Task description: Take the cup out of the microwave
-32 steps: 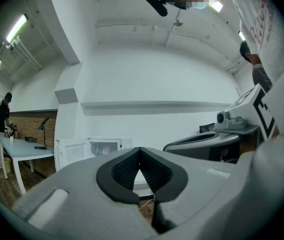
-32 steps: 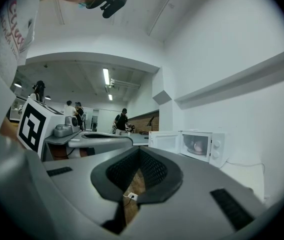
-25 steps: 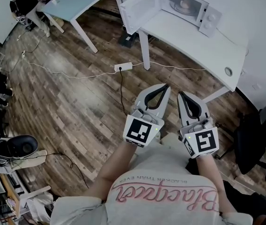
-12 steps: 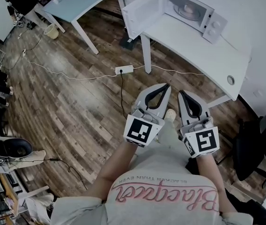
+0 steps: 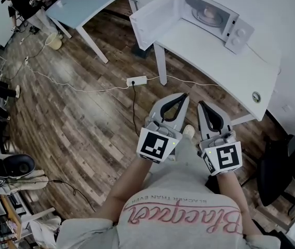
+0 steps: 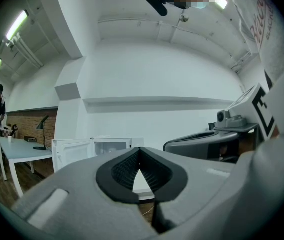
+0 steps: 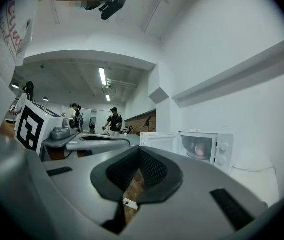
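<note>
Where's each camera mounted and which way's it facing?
Head view: on the head, steeply down at floor, white table, open microwave; forearms, shirt, left gripper and right gripper show.
Left gripper view: on left gripper, along shut jaws toward microwave; right gripper at right.
Right gripper view: along its shut jaws toward microwave, cup inside; left gripper at left.
Shared: all three see the microwave.

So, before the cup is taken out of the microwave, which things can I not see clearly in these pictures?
Cup: too small in the head view and the right gripper view, so its handle and contents are unclear.
Microwave inside: tiny in the left gripper view, its lower part behind the left claw; no cup readable there.
Black chair: cut off by the head view's right edge.
</note>
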